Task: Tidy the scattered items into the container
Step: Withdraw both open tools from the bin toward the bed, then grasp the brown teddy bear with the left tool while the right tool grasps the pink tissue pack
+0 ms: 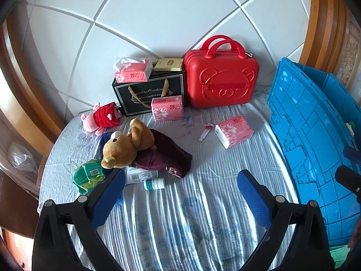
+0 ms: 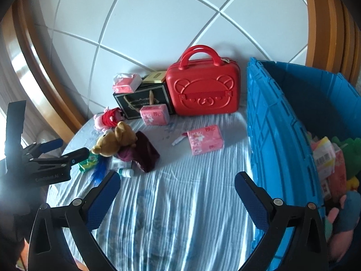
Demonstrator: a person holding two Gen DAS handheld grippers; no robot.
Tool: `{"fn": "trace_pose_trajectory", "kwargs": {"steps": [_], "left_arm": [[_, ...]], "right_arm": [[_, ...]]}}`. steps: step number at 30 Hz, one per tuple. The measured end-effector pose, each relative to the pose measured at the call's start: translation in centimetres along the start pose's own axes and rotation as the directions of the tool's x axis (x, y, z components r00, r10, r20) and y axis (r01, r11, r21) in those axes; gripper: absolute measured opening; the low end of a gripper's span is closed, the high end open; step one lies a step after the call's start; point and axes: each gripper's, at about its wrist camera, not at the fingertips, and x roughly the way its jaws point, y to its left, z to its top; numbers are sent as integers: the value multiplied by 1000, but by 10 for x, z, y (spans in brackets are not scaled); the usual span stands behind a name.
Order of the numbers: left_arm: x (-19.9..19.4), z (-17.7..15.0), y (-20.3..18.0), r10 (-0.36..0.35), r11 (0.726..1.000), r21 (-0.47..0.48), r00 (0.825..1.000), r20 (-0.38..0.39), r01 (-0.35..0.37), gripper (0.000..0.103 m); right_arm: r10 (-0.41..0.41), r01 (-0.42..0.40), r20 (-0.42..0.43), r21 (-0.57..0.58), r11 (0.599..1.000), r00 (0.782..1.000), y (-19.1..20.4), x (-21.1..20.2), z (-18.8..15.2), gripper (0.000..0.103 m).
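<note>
Left wrist view first: the left gripper [image 1: 181, 187] is spread wide with nothing caught between its 2 blue pads, just striped bedsheet [image 1: 203, 214] seen through the gap. The clutter is mostly piled ahead and to the left of it. A brown teddy bear [image 1: 126, 144] is sprawled over a maroon cap [image 1: 167, 155], with a green packet [image 1: 89, 177] just beside the left finger and a small white-capped bottle [image 1: 154, 184] lying right past that same fingertip. A pink plush [image 1: 101, 118] is parked further back, near a black gift bag [image 1: 150, 93] and a red bear-faced case [image 1: 222, 80]. 1 pink tissue pack [image 1: 234, 133] and a tiny tube [image 1: 205, 131] are found well ahead, toward the right. The blue container [image 1: 315, 146] is stood along the right edge, well clear of the jaws.

Right wrist view: the right gripper [image 2: 177, 186] is also held fully open and empty, over bare sheet. The container [image 2: 277, 149] is sat just beside its right finger, already loaded with colourful stuff. The same tissue pack [image 2: 205, 140] is seen ahead, apart from the pads, and the left gripper [image 2: 67, 150] is spotted off to the left near the bear [image 2: 115, 141].
</note>
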Motion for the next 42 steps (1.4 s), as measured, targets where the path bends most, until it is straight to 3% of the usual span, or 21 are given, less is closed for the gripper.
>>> {"fn": "trace_pose_trajectory", "kwargs": {"steps": [14,20,26,37,40,42], "left_arm": [[106,11,100,91,996,17,994,-54,-90,101],[157,8,114,102,994,41,990,-93,-99,101],[198,7,125,126,988,105,988,-85,-117,101],[292,6,138,152,948,303,975,-162,-98,101],[308,5,137,204,928,345,967,-151,-142,102],[319,4,136,256,900,396,955,-148,-180,102]], "right_arm": [[-38,42,-109,36,998,993,20,103,-13,102],[-46,50,-158,22,999,986,28,136,-22,102],[-47,50,-190,9,999,981,30,171,-28,102],[-45,73,-235,113,991,971,4,233,-49,102],[-53,83,-248,112,990,967,4,242,-54,102],[-68,99,-258,109,989,964,2,250,-57,102]]}}
